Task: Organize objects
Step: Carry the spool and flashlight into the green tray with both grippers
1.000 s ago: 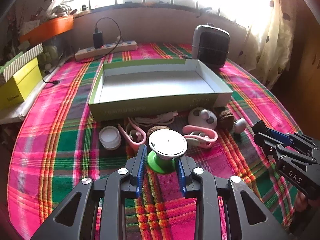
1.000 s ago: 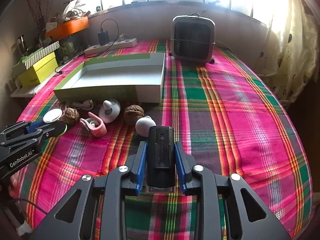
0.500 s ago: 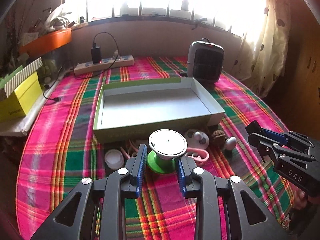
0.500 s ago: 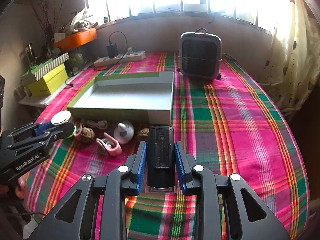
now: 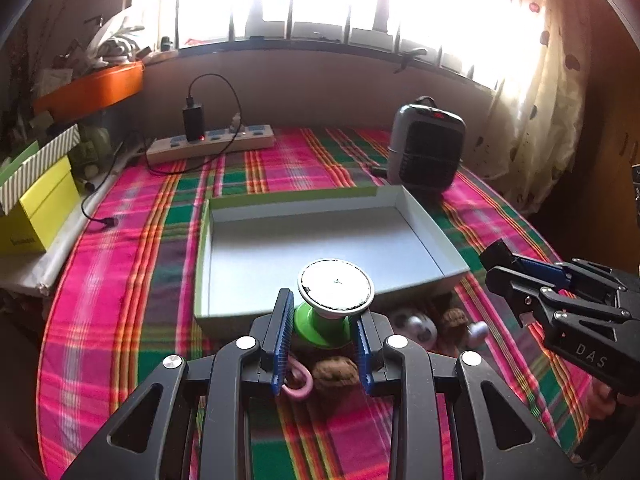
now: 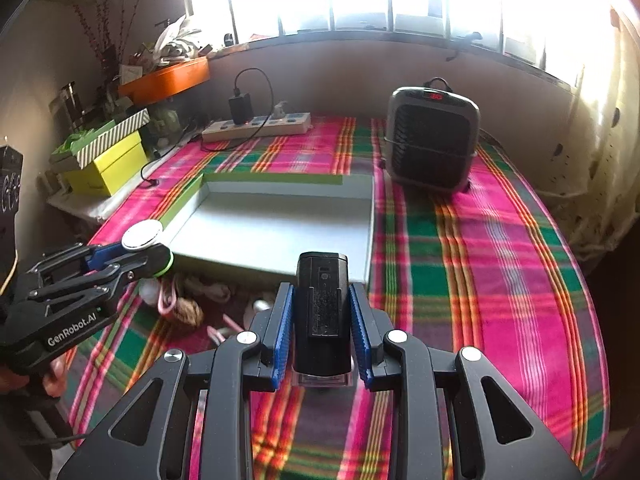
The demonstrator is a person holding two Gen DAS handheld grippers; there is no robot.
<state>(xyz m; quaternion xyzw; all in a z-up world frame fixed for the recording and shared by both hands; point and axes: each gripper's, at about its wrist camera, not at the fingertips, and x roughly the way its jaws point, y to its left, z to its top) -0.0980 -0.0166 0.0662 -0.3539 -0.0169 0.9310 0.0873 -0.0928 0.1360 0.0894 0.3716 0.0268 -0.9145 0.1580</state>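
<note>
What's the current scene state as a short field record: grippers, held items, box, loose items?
left gripper: shut on green-based round stand, raised at the near edge of the box
right gripper: shut on black rectangular device, raised near the box's front right corner
open box: shallow, green outside, white inside, nothing in it
loose items: walnut, pink clip, white round gadget, in front of the box on the plaid cloth
background: heater, power strip

"GenRobot.AI" ran in white along the left gripper (image 6: 132, 258). The right gripper (image 5: 516, 270) carried "DAS". Red digits glowed on the heater (image 6: 434, 140), too blurred to read.
</note>
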